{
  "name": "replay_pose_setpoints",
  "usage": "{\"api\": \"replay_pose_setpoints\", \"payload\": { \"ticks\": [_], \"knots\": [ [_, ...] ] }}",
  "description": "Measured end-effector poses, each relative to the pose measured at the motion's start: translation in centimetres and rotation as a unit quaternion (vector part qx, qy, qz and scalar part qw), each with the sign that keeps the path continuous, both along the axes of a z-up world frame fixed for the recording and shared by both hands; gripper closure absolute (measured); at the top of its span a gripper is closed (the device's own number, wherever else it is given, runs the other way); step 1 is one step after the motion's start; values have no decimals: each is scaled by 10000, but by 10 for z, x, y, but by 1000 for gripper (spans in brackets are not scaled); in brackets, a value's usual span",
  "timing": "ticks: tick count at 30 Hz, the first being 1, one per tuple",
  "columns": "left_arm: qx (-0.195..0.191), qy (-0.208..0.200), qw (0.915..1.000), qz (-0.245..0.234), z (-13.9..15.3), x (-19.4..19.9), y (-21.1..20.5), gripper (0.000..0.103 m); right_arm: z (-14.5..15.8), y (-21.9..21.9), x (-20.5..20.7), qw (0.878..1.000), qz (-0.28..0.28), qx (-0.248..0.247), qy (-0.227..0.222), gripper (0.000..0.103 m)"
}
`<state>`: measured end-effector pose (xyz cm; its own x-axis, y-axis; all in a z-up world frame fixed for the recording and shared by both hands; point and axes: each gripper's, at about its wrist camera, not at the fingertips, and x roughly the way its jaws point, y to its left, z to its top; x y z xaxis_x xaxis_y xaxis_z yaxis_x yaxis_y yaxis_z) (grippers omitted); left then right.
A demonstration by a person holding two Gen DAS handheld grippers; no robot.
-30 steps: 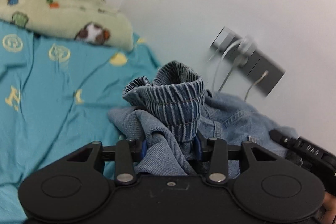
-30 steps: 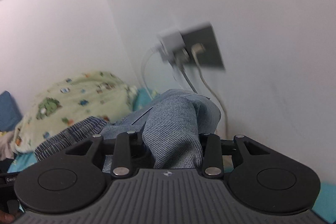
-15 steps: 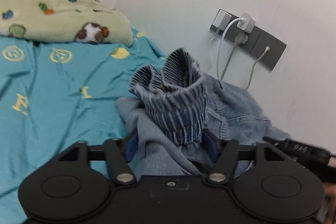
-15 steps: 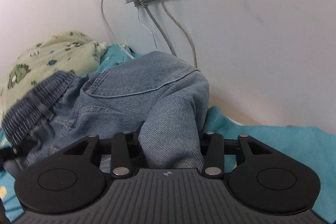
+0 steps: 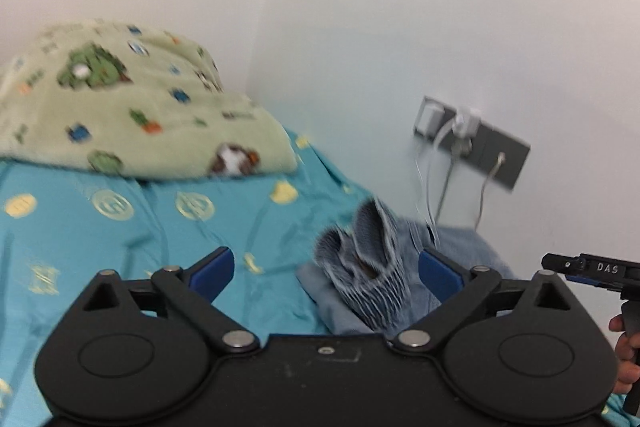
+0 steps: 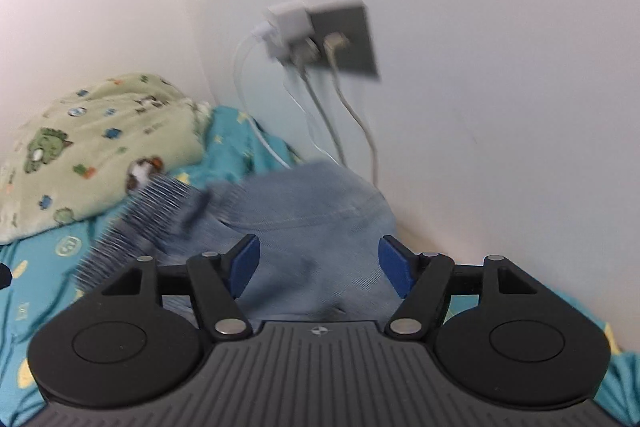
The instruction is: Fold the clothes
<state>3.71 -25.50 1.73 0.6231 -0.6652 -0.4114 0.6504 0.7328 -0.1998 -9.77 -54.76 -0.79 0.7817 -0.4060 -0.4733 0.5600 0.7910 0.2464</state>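
The left gripper (image 5: pixel 326 269) stood released, its jaws having just been opening wide, with the ribbed waistband (image 5: pixel 362 259) of the jeans (image 5: pixel 448 239) standing in the gap but clear of both blue pads (image 5: pixel 210 273). The right gripper (image 6: pixel 318 265) was likewise let go, its jaws having just been opening, and the denim lay loose between its pads, pressed by neither. The jeans sat bunched on the teal bedsheet (image 5: pixel 120 227), hard against the wall below the grey socket panel (image 6: pixel 340 35) and its hanging cables (image 6: pixel 352 115). To do this release well, it seemed best to draw both tools straight back and up so the pads would not snag a fold and drag the pile open, then to check that the waistband lay flat rather than puckered upward, as it appeared to. Keeping clear of the cables also looked wise. The green patterned blanket (image 5: pixel 120 107) lay near the pile without touching it. Much stayed unclear: motion blur smeared the waistband and the denim in both views, the gripper bodies hid the near edge of the garment, and how many folds it held could not be judged. Only the tip of the right tool and part of a hand (image 5: pixel 626 347) showed at the left view's edge.
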Motion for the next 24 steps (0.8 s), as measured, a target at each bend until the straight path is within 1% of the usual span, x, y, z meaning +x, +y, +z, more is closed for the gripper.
{"api": "replay_pose_setpoints", "payload": {
  "ticks": [3,7,11,13,15,18,21,24],
  "knots": [
    [-24,-213,9996,167,30,-3,28,3,33,21,10,9995,209,-109,-200,34],
    [-32,-474,9976,505,65,-6,73,3,74,63,29,9963,662,-336,-425,34],
    [-58,-678,9937,888,93,-8,124,1,110,112,48,9894,1166,-487,-708,33],
    [-80,-708,9915,1091,99,-6,151,1,122,138,60,9851,1428,-551,-785,32],
    [-112,-723,9886,1319,103,-3,179,1,128,165,75,9796,1731,-557,-860,32],
    [-44,-737,9844,1597,100,1,218,0,131,205,96,9713,2094,-549,-982,31],
    [79,-807,9773,1958,89,4,251,0,122,243,120,9636,2432,-429,-1026,31],
    [220,-787,9724,2185,71,6,272,0,105,278,141,9567,2712,-399,-983,31]
  ]
}}
